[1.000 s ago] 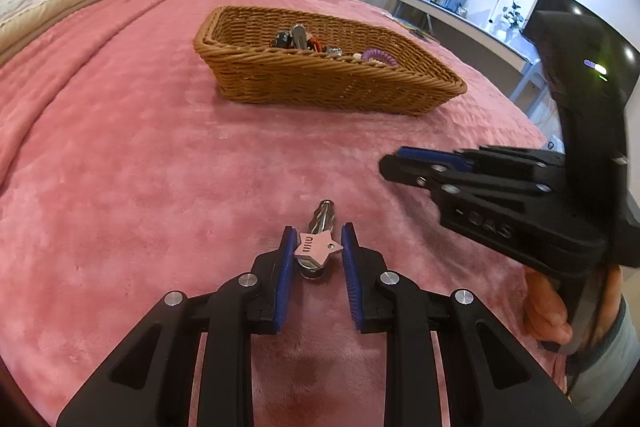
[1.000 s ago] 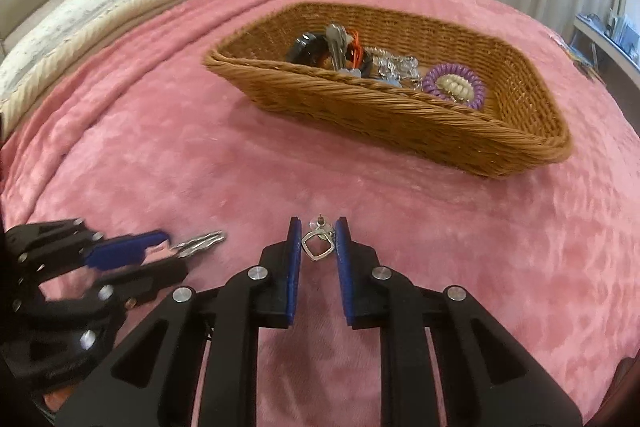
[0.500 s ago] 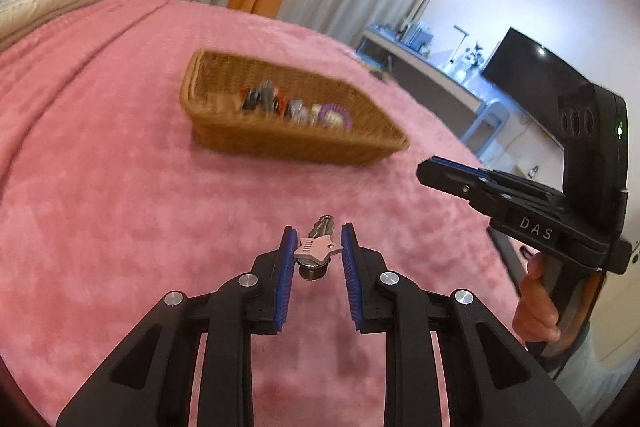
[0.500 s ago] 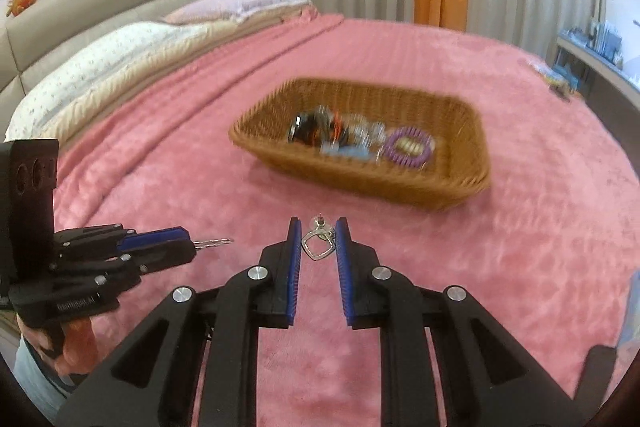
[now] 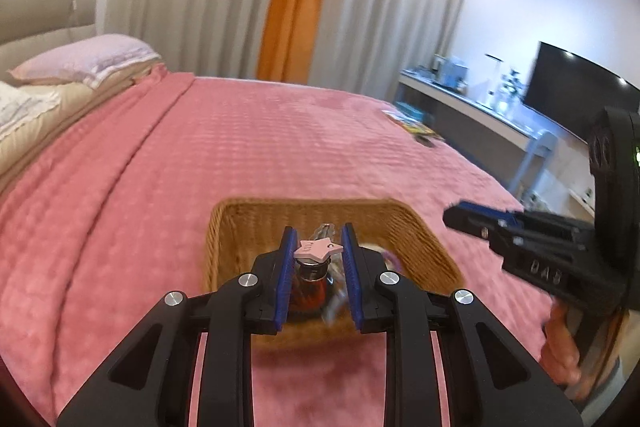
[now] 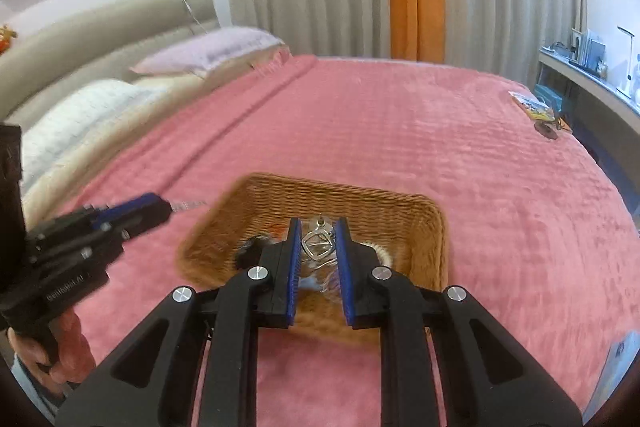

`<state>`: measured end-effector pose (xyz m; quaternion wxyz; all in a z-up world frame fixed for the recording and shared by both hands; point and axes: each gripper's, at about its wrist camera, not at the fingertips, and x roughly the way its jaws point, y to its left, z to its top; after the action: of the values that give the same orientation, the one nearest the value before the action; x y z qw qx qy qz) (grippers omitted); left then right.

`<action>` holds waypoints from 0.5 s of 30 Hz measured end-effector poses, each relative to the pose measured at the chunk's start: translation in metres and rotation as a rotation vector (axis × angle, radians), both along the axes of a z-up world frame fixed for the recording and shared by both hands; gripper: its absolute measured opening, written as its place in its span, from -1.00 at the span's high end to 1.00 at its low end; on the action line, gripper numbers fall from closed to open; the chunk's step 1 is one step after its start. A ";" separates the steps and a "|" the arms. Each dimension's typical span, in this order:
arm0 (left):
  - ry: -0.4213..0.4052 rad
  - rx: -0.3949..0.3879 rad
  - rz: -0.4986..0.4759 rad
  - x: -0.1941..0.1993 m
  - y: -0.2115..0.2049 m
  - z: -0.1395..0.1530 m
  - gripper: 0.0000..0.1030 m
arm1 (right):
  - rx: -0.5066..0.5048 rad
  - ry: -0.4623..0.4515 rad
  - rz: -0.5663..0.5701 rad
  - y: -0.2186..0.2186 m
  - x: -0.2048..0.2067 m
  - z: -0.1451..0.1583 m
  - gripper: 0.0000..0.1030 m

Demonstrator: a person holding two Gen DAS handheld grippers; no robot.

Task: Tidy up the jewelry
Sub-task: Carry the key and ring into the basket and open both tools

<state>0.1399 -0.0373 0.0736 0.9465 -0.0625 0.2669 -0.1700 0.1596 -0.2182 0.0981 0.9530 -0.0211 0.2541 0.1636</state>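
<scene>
While both grippers clamp trinkets, they tilt basketward.

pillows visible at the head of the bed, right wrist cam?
2. A lilac pillow farther back near the curtain, and a white patterned pillow nearer the camera. More may be hidden past the frame's left edge.

Pink star-topped hair clip pinched in left tool, held above wicker basket. Silver wire pendant pinched in right tool. Basket on pink bed, holds blurred jumble of trinkets.
</scene>
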 end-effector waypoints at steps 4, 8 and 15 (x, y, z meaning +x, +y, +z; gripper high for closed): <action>0.049 0.010 0.043 0.037 -0.001 -0.020 0.58 | 0.002 0.078 -0.008 0.003 0.043 -0.018 0.71; 0.110 0.018 0.069 0.064 0.001 -0.043 0.58 | -0.015 0.160 -0.012 0.012 0.076 -0.043 0.71; 0.170 0.027 0.064 0.076 0.003 -0.067 0.57 | -0.028 0.225 -0.015 0.018 0.097 -0.069 0.71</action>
<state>0.2156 -0.0343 0.0065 0.9262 -0.0723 0.3465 -0.1299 0.2563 -0.2000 0.0287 0.9193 -0.0141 0.3619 0.1542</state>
